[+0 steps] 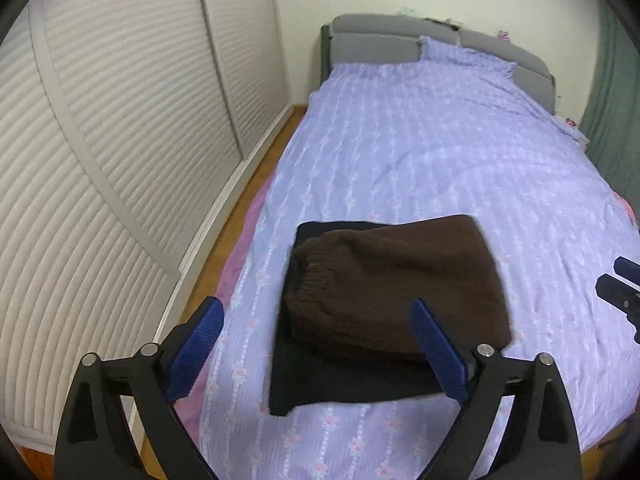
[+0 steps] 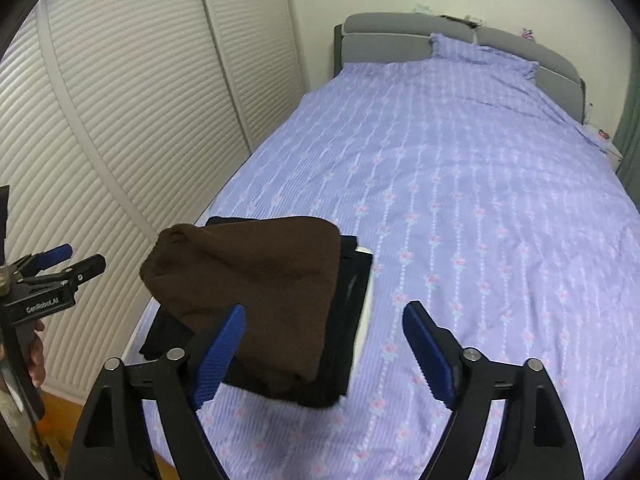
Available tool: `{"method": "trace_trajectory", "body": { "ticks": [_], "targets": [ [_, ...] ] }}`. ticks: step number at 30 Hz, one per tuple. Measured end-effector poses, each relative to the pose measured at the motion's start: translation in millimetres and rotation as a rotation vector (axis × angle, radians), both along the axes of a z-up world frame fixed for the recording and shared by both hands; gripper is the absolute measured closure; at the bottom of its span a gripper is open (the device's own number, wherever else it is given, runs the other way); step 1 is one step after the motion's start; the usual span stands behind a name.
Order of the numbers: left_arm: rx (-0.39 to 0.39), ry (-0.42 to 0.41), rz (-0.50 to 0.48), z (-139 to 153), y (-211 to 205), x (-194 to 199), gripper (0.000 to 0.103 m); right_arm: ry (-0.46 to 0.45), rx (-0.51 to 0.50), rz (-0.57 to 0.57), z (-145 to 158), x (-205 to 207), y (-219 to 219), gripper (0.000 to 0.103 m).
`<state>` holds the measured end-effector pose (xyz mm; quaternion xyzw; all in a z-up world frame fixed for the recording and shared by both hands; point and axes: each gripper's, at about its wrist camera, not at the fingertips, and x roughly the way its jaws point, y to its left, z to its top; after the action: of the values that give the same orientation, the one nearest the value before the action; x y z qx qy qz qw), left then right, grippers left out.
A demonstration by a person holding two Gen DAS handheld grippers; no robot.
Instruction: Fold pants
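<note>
Folded brown knit pants [image 1: 400, 284] lie on top of a folded black garment [image 1: 352, 384] near the foot of the bed. In the right wrist view the brown pants [image 2: 260, 292] top a stack with the black garment [image 2: 344, 320] and a white piece [image 2: 366, 312] beneath. My left gripper [image 1: 316, 344] is open and empty, held above the near edge of the stack. My right gripper [image 2: 324, 356] is open and empty, just right of the stack. The right gripper also shows in the left wrist view [image 1: 624, 284], and the left gripper in the right wrist view [image 2: 80, 260].
The bed [image 2: 480, 200] has a lilac flowered cover, a pillow [image 2: 484, 56] and a grey headboard [image 2: 384, 40]. White louvred wardrobe doors [image 1: 120, 120] run along the left, with a strip of wooden floor [image 1: 256, 168] between. A green curtain [image 1: 612, 92] hangs at the right.
</note>
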<state>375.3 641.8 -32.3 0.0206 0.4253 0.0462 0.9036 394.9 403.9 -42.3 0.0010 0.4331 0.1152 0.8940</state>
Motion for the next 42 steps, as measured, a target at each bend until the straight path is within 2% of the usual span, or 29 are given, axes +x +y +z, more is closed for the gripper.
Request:
{"method": "trace_trajectory", "body": {
  "ticks": [8,12,24,31,36,42],
  "targets": [
    [-0.008,-0.048,-0.093,29,-80,-62,0.001,-0.099,-0.012,-0.069,42,-78,-57,0.014],
    [-0.045,-0.076,-0.111,43,-118,-93,0.001,-0.140,-0.024,-0.101,57,-113,-90,0.010],
    [-0.037,-0.165,-0.116,73,-236,-198,0.000,-0.179,-0.046,-0.140,81,-216,-194,0.009],
    [-0.051,-0.191,-0.111,85,-287,-255,0.000,-0.207,-0.057,-0.141,90,-275,-240,0.009],
    [-0.056,-0.173,-0.165,90,-323,-279,0.000,-0.203,-0.050,-0.178,95,-304,-269,0.009],
    [-0.055,-0.178,-0.208,97,-347,-290,0.000,-0.216,-0.047,-0.230,100,-329,-294,0.009]
  ]
}}
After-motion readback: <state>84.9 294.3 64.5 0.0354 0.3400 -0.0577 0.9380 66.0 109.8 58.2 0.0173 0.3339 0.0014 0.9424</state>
